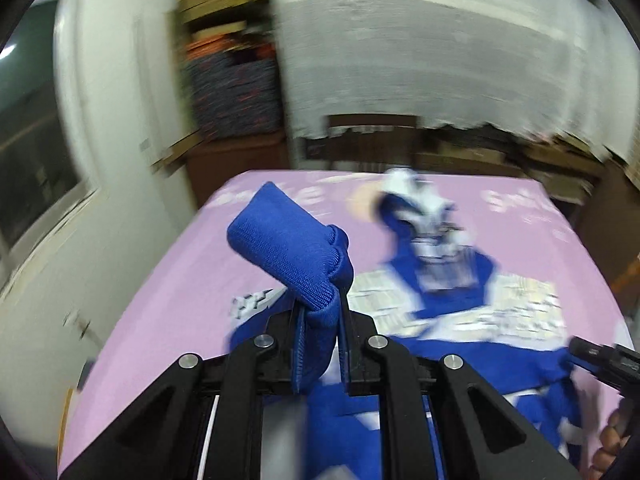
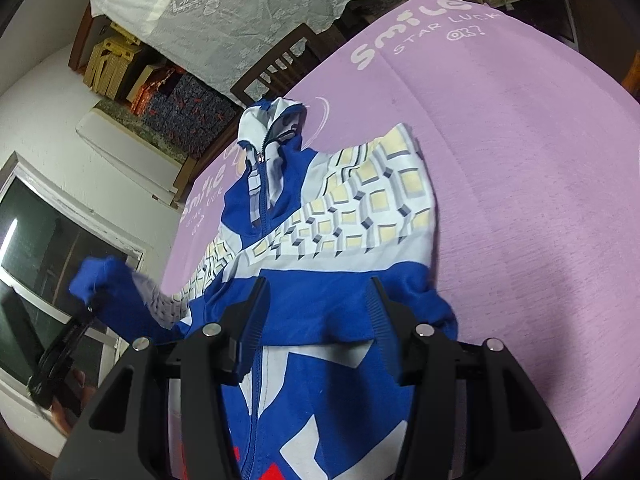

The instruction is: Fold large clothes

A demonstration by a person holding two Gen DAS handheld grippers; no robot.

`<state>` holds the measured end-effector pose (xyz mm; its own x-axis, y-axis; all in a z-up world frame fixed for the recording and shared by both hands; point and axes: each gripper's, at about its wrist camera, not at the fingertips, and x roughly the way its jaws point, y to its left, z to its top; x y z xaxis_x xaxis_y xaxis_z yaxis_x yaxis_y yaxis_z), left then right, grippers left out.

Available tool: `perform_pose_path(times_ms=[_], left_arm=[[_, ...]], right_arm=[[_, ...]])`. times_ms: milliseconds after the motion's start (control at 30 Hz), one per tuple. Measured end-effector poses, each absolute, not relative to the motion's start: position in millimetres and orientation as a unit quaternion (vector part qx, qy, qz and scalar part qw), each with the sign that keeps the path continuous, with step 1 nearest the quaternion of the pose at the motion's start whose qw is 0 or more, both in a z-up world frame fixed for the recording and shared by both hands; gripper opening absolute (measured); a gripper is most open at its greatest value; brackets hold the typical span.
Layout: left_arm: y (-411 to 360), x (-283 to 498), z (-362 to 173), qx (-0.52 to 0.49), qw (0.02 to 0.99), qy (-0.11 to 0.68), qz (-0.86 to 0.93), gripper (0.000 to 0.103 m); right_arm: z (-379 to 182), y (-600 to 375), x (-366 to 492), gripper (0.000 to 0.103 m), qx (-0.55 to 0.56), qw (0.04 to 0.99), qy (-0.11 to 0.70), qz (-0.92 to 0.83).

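Pinching the blue cuff (image 1: 296,256) in the left hand-held gripper (image 1: 320,320), lifting it over the jacket (image 2: 320,216) lying on the pink bench (image 2: 520,160). Right hand-held gripper (image 2: 316,300) hovering spread, gripping nothing. Risking cuff slipping, or dragging the jacket askew, wrinkling the fold.

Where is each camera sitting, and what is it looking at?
Left wrist: sits on the left claw, looking along it at the blue cuff it pinches, over the pink sheet; fingertips show bottom right.
Right wrist: sits on the right claw, open over the jacket; the other claw shows at left, held by a hand.
Both see the jacket, cuff and pink sheet.
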<state>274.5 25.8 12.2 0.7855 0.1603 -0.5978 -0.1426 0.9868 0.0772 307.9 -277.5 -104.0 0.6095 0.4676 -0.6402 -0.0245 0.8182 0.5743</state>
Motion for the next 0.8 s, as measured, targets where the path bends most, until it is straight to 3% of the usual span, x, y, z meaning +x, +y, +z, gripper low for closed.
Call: perform_pose_path(times_ms=[233, 433, 567, 700, 800], left_arm=[[-78, 305, -30, 0.038, 0.935, 0.353, -0.009, 0.014], [-105, 322, -89, 0.039, 0.911, 0.409, -0.039, 0.014], [-101, 317, -96, 0.028, 0.908, 0.415, -0.054, 0.017], [-94, 303, -81, 0.031, 0.912, 0.403, -0.065, 0.053], [-83, 284, -65, 0.051, 0.921, 0.381, -0.062, 0.064]], right_arm=[[-104, -293, 310, 0.05, 0.296, 0.85, 0.413, 0.143], [-108, -299, 314, 0.05, 0.322, 0.836, 0.417, 0.153], [-109, -300, 315, 0.051, 0.325, 0.834, 0.418, 0.154], [-111, -298, 315, 0.051, 0.321, 0.834, 0.42, 0.157], [-112, -294, 315, 0.052, 0.317, 0.833, 0.424, 0.162]])
